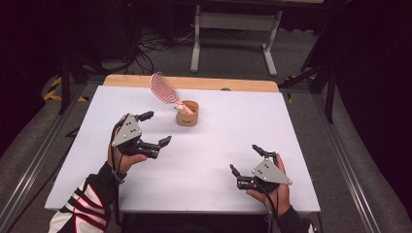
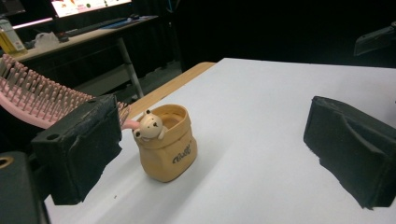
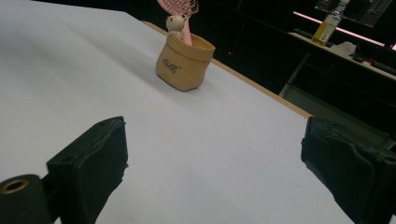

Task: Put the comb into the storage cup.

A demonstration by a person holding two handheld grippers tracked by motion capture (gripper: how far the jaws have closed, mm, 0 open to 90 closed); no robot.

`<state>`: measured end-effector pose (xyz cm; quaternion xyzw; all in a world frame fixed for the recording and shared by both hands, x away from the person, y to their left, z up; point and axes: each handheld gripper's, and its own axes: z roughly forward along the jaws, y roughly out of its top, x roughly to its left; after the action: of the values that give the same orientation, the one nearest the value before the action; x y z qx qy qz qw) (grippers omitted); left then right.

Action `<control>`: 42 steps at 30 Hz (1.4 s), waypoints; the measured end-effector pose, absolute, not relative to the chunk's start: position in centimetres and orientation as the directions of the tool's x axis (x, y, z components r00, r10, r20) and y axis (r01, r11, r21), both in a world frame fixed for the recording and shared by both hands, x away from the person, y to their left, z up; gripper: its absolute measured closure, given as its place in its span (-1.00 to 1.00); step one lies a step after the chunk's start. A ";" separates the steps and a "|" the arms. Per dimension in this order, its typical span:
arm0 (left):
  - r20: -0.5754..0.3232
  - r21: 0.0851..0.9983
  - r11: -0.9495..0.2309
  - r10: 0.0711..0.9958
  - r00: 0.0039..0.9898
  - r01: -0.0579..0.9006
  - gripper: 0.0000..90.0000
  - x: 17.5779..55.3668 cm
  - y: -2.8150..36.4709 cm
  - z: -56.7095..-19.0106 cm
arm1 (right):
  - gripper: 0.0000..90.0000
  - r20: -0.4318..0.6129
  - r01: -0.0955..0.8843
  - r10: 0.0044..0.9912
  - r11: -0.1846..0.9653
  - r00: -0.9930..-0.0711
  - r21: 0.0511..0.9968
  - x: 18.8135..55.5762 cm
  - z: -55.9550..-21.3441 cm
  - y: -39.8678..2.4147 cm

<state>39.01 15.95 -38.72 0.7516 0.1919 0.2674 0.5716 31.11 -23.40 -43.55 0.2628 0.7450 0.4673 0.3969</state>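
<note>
Both hand-held grippers lie apart from the cup (image 1: 187, 114).

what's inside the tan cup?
A pink hairbrush stands handle-down in the cup, leaning over the rim beside a small bear figure. The handle's lower end and the cup's bottom are hidden.

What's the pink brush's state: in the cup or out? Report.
In. The pink brush stands handle-down inside the tan cup, its bristled head leaning out over the rim.

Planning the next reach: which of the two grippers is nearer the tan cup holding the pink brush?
The left gripper: it sits just beside the tan bear-trimmed cup, while the right gripper waits near the table's front edge.
</note>
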 end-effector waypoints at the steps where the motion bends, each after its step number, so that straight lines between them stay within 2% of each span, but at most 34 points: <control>1: 0.183 0.963 -0.270 0.594 0.784 -0.019 -0.88 38.9 16.0 -38.7 | -0.83 -0.346 0.020 0.762 0.425 -0.547 0.905 31.1 -43.5 -23.4; 16: 0.184 0.958 -0.286 0.571 0.800 -0.016 -0.88 37.7 15.3 -39.5 | -0.83 -0.354 0.015 0.758 0.432 -0.548 0.902 30.9 -43.5 -23.2; 36: 0.252 0.930 -0.365 0.552 0.795 -0.042 -0.88 35.8 14.7 -40.9 | -0.83 -0.354 0.009 0.753 0.431 -0.555 0.902 30.9 -43.5 -23.0; 42: 0.244 0.934 -0.354 0.545 0.802 -0.044 -0.90 35.3 14.9 -41.1 | -0.83 -0.357 0.004 0.754 0.430 -0.551 0.903 30.9 -43.4 -23.0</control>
<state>35.27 14.91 -41.13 0.7772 0.1610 0.2702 0.5451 30.86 -23.00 -43.43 0.2545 0.7452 0.4692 0.3997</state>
